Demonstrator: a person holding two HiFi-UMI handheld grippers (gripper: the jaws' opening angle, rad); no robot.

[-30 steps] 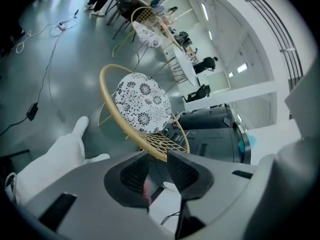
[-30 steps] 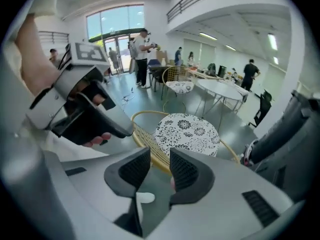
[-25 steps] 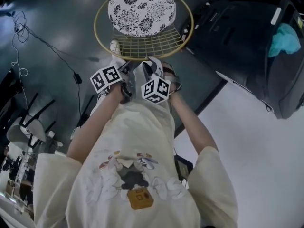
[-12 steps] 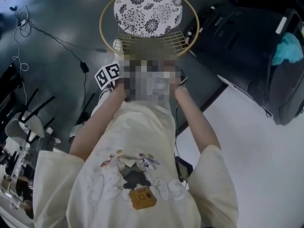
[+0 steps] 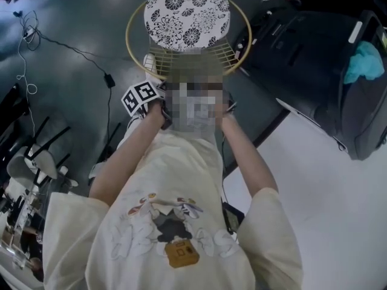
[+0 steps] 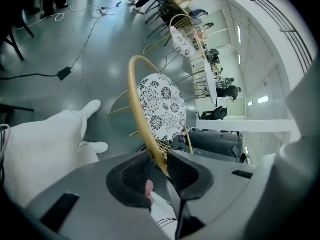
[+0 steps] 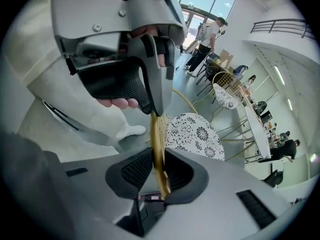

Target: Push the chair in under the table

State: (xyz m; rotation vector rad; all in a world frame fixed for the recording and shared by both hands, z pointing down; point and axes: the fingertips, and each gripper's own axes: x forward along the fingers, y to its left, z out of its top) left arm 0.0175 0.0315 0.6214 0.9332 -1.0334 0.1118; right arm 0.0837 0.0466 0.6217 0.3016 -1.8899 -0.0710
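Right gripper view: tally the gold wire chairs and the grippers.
Gold wire chairs: 2, the near chair and the far chair
Grippers: 2, the left gripper and the right gripper, whose jaws are closing with the near chair's rim between them
Total: 4

Floor (image 5: 72,17): dark grey, glossy, with pale reflections.
Standing or lying on it:
- one chair (image 5: 187,17), gold wire frame, round black-and-white floral seat;
- one black cable with adapter block (image 5: 109,80), left of the chair;
- black cases (image 5: 302,47), right;
- white table (image 5: 326,186), lower right;
- more chairs (image 5: 36,162), left edge.
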